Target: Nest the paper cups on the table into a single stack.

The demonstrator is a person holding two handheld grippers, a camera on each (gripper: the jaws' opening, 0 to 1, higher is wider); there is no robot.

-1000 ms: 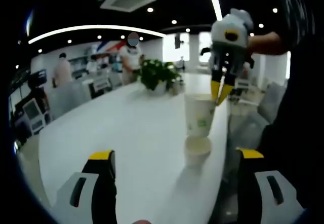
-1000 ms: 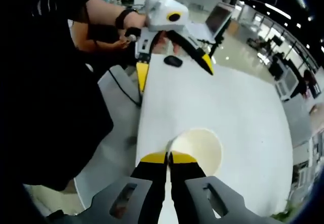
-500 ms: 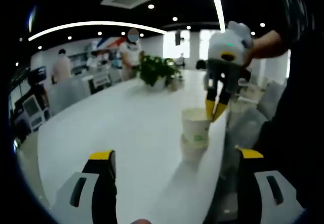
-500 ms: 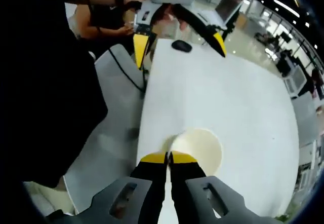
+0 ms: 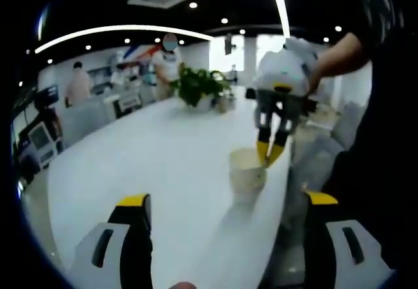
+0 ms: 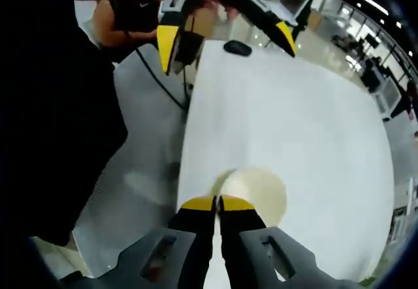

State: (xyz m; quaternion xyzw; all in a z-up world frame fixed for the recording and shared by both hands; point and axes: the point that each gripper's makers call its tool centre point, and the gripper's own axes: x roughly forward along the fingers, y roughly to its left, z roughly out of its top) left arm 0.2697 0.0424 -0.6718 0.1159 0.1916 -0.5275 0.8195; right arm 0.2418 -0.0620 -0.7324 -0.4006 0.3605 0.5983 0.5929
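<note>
A white paper cup [image 5: 246, 173] sits nested deep in the cup below it near the table's right edge in the left gripper view. My right gripper [image 5: 268, 150] comes down from above, shut on that cup's far rim. In the right gripper view I look down into the cup's open mouth [image 6: 257, 193], with my right gripper [image 6: 217, 203] pinching its near rim. My left gripper [image 5: 225, 201] stands open, well short of the cups, nothing between its fingers. It also hangs at the top of the right gripper view, the left gripper [image 6: 225, 37] spread wide above the table.
The long white table [image 5: 150, 165] runs away toward a potted plant [image 5: 200, 91] at its far end. People stand in the background. A dark mouse [image 6: 237, 48] lies on the table's far part. A person's dark sleeve [image 6: 52, 125] and grey floor [image 6: 140, 171] lie left of the table edge.
The right gripper has pushed the upper cup down into the lower one; the stack now stands much shorter. The left gripper stayed open.
</note>
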